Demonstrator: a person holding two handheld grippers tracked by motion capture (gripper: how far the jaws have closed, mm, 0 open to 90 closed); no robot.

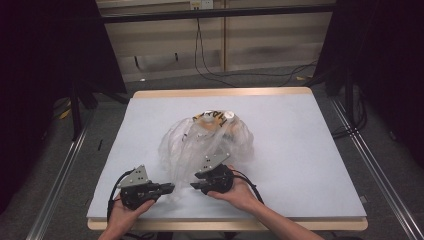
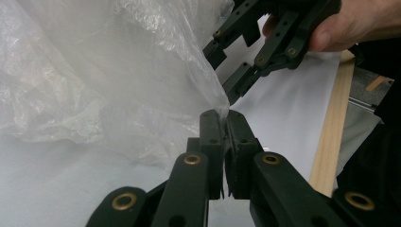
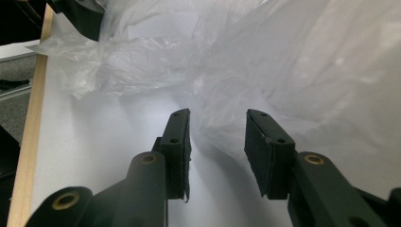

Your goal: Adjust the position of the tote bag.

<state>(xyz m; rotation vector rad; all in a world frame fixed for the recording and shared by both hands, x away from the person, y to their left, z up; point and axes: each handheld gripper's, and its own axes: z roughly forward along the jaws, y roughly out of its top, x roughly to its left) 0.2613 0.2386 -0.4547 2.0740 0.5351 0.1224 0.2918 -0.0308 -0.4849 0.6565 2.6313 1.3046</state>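
Observation:
A crumpled clear plastic bag (image 1: 205, 142) lies on the middle of the white table top (image 1: 300, 150), with a yellow-and-black printed item (image 1: 212, 119) showing through its far end. My left gripper (image 1: 171, 188) rests at the bag's near edge. In the left gripper view its jaws (image 2: 226, 116) are shut, pinching a corner of the bag film (image 2: 94, 71). My right gripper (image 1: 194, 185) faces it from the right, tips close to the left gripper's. In the right gripper view it (image 3: 218, 116) stands open, with the bag (image 3: 307, 61) just beyond the gap and no pad pressing on it.
The table's wooden front rim (image 1: 225, 225) runs just behind both hands. Cables (image 1: 210, 70) trail over the grey floor beyond the far edge. Dark curtains and stand legs (image 1: 75, 105) flank the table on the left and right.

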